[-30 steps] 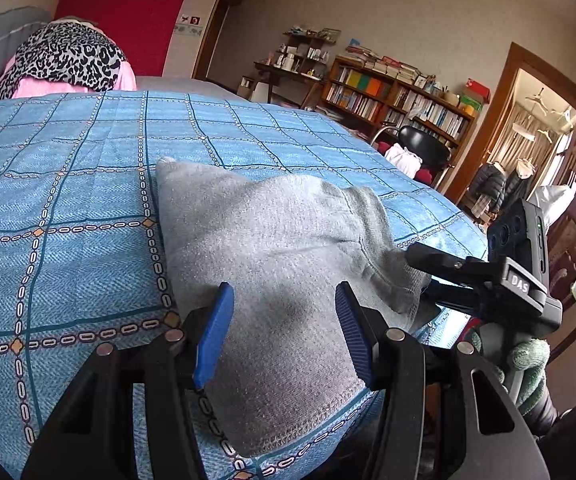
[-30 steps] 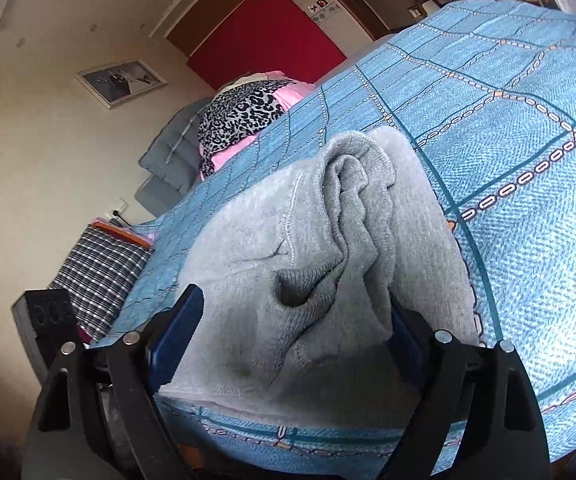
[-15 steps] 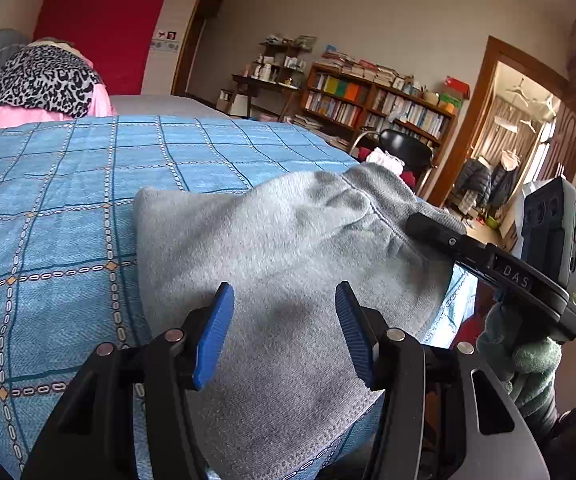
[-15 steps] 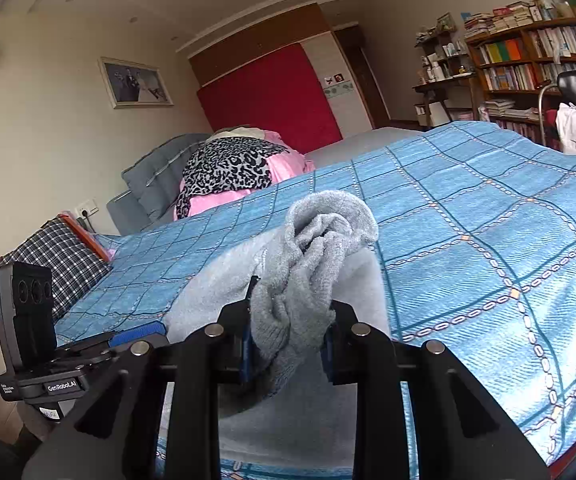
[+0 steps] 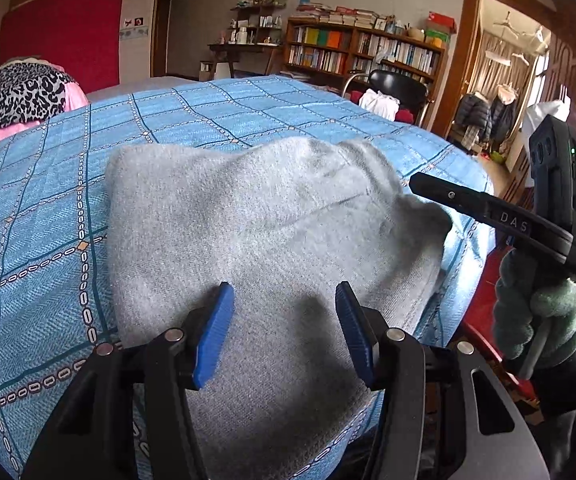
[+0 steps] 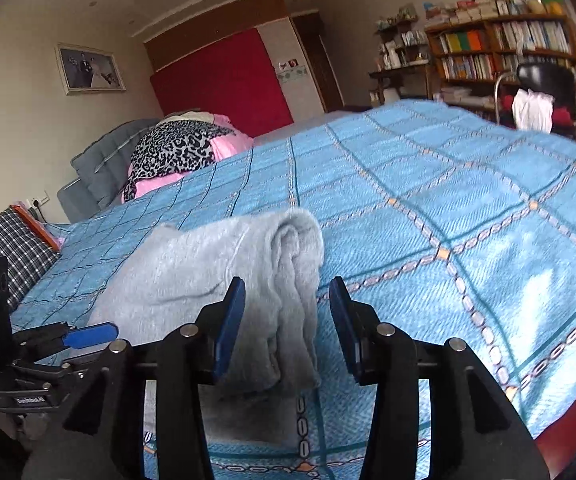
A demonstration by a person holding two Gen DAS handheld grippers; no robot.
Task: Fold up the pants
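The grey pants [image 5: 263,220] lie folded on the blue checked bedspread [image 5: 39,208] near the bed's front edge. My left gripper [image 5: 283,320] is open, just above the near end of the pants, touching nothing. My right gripper [image 6: 288,316] is open, its blue pads on either side of the bunched right end of the pants [image 6: 288,264] without pinching it. The right gripper's side [image 5: 488,216] shows at the right of the left wrist view, and the left gripper [image 6: 83,336] shows at the lower left of the right wrist view.
A leopard-print and pink pile [image 6: 175,148] lies at the head of the bed beside a grey pillow [image 6: 99,168]. A checked pillow [image 6: 3,256] sits at left. A bookshelf [image 5: 368,48], a black chair [image 5: 396,88] and a doorway [image 5: 508,80] stand beyond the bed.
My right gripper shut on the bunched end of the pants, lifted it, then opened and let it drop onto the folded pile. The left gripper stayed open over the near end.
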